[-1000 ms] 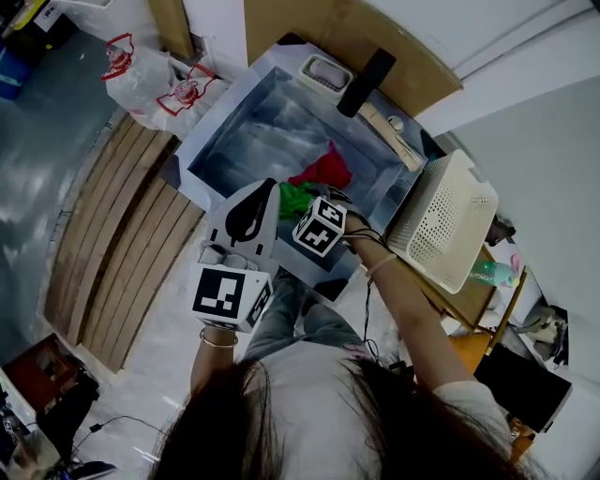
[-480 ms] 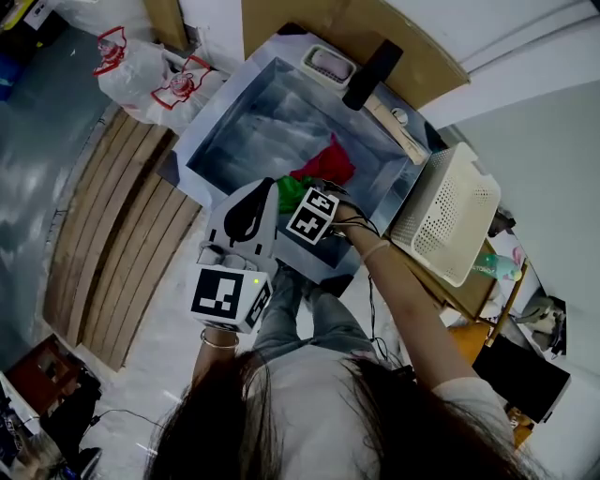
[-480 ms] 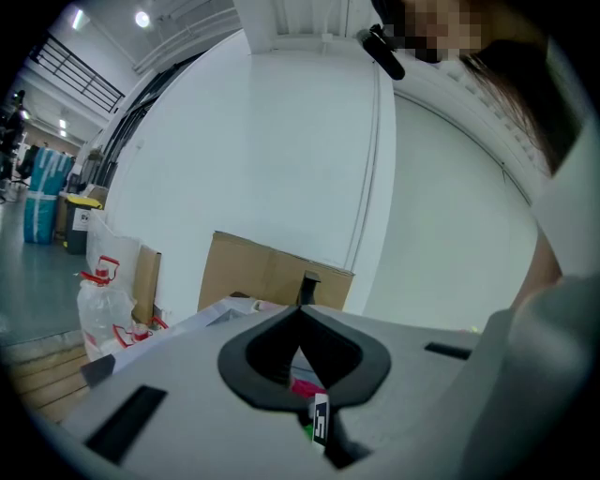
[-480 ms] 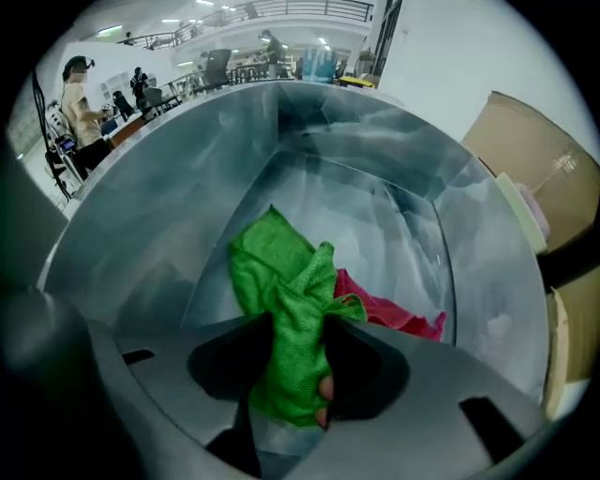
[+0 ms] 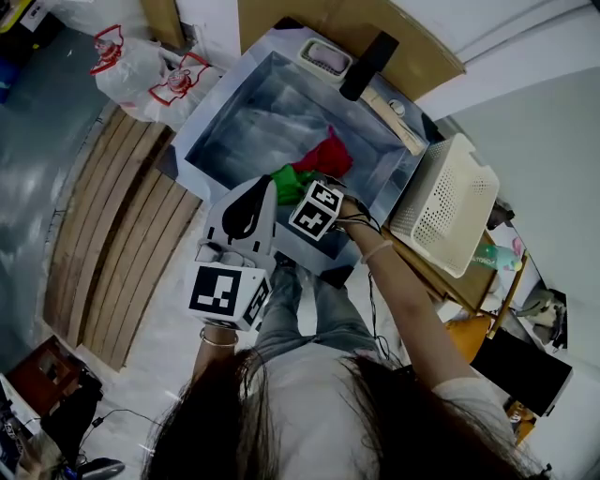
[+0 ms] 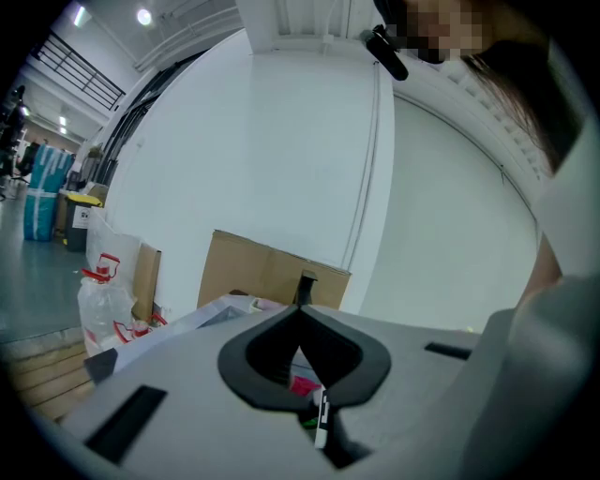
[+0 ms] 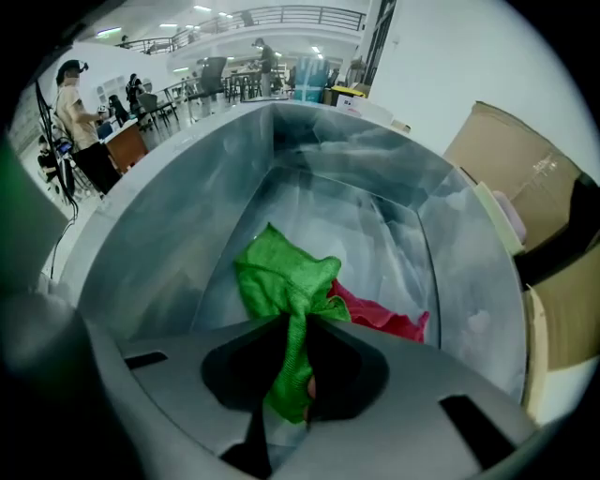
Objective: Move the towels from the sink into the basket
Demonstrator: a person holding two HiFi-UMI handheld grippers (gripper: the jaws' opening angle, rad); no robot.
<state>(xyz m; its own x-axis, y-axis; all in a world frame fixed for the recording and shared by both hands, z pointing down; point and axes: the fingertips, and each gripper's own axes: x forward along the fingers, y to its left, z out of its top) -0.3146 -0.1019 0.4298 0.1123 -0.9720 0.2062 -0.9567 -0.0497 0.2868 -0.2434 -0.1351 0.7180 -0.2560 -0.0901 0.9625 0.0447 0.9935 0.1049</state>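
A green towel (image 5: 286, 181) and a red towel (image 5: 324, 157) lie bunched together near the front right of the steel sink (image 5: 201, 141). My right gripper (image 5: 300, 193) points steeply down into the sink. Its jaws have just been closing, and they now pinch a fold of the green towel (image 7: 281, 277), with my right gripper (image 7: 296, 324) shut on it. The red towel (image 7: 386, 320) lies just behind it. My left gripper (image 5: 266, 187) hovers at the sink's front edge, and its tips meet with nothing held (image 6: 302, 307). The white basket (image 5: 441, 211) stands right of the sink.
A black faucet (image 5: 366, 64) and a soap dish (image 5: 326, 58) sit on the sink's far rim. Cardboard (image 5: 328, 23) leans behind the sink. Plastic bags (image 5: 150, 75) lie at the left, and a wooden pallet (image 5: 112, 244) covers the floor.
The right gripper has stayed over the green towel. A fold of the towel now shows bunched at its tips. The left gripper has barely moved.
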